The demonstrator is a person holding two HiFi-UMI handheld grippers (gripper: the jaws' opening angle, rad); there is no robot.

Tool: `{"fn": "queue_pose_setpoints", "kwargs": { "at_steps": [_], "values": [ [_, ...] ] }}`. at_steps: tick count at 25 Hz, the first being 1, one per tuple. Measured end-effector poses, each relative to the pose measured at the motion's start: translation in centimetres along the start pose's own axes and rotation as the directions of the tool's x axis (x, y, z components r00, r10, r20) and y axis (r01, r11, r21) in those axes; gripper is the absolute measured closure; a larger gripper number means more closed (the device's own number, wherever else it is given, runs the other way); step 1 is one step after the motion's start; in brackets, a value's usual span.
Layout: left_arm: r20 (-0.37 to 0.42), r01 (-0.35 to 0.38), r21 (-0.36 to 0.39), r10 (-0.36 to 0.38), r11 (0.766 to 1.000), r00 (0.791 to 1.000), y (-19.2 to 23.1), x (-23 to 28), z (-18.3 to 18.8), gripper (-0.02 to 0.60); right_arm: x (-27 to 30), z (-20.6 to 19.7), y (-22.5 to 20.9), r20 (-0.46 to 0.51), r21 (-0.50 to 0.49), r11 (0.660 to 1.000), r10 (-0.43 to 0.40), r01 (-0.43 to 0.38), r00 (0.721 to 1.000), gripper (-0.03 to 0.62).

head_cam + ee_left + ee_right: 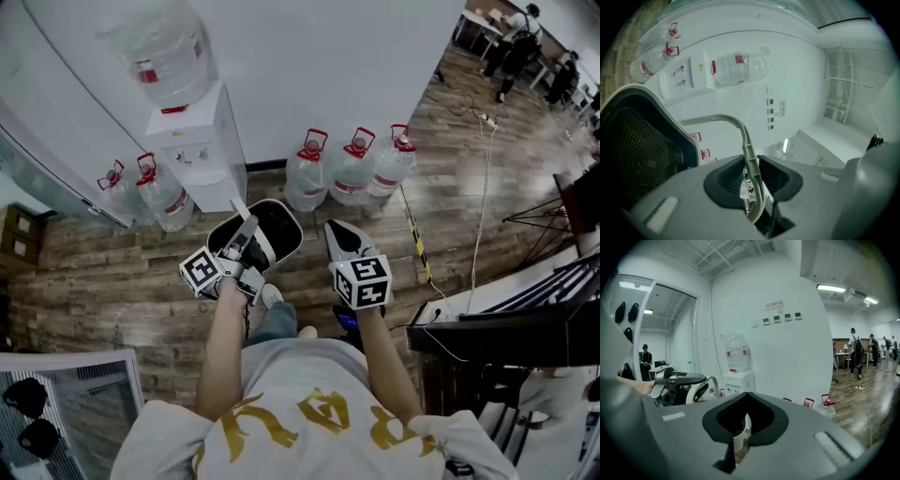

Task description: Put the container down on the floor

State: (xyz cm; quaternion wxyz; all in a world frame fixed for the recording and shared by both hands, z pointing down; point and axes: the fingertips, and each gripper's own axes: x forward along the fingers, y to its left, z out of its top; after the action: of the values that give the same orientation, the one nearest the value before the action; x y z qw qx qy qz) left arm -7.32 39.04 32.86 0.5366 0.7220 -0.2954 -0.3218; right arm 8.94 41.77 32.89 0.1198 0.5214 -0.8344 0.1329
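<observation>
- The left tool (246,234) is clamped shut on the pale handle (740,129) of the container (281,234); in the left gripper view the handle runs straight between the 2 ribbed pads (729,180).
- The container is black inside with a white rim. It hangs from that handle in the air in front of the person, well above the floor (112,281).
- In the left gripper view the container's dark mesh wall (642,145) fills the left side, just beside the tool.
- The right tool (336,232) sits just to the right of the container, apart from it. Its jaws are drawn in to a narrow slit and hold nothing.
- From the right gripper view, the left tool (670,385) and the looped handle (712,383) show at about the height of the dispenser's top.
- The dispenser (202,150) stands against the white wall (328,56) beyond the container, with a big bottle (169,52) upturned on it.
- 3 jugs (354,169) with red caps stand on the floor to its right, and 2 more (159,192) to its left.
- People (511,42) stand far off at the back of the room.
</observation>
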Motion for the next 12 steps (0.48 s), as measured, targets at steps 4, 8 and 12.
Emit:
{"fn": "queue_pose_setpoints", "kwargs": {
  "at_steps": [4,8,12],
  "values": [
    [-0.007,-0.012,-0.004,0.012,1.000,1.000,0.6,0.6,-0.4,0.485,0.0,-0.1,-1.2,0.017,0.043,0.999,-0.007,0.006,1.000,0.571],
    [-0.007,-0.023,-0.016,0.022,1.000,1.000,1.5,1.8,0.0,0.485,0.3,-0.3,-2.7,0.017,0.058,0.998,-0.033,0.032,0.999,0.571],
    [-0.017,-0.027,-0.015,0.027,1.000,0.999,2.7,3.9,0.8,0.485,1.6,-0.8,-5.1,-0.004,0.076,0.995,-0.065,0.065,0.998,0.571]
  ]
}}
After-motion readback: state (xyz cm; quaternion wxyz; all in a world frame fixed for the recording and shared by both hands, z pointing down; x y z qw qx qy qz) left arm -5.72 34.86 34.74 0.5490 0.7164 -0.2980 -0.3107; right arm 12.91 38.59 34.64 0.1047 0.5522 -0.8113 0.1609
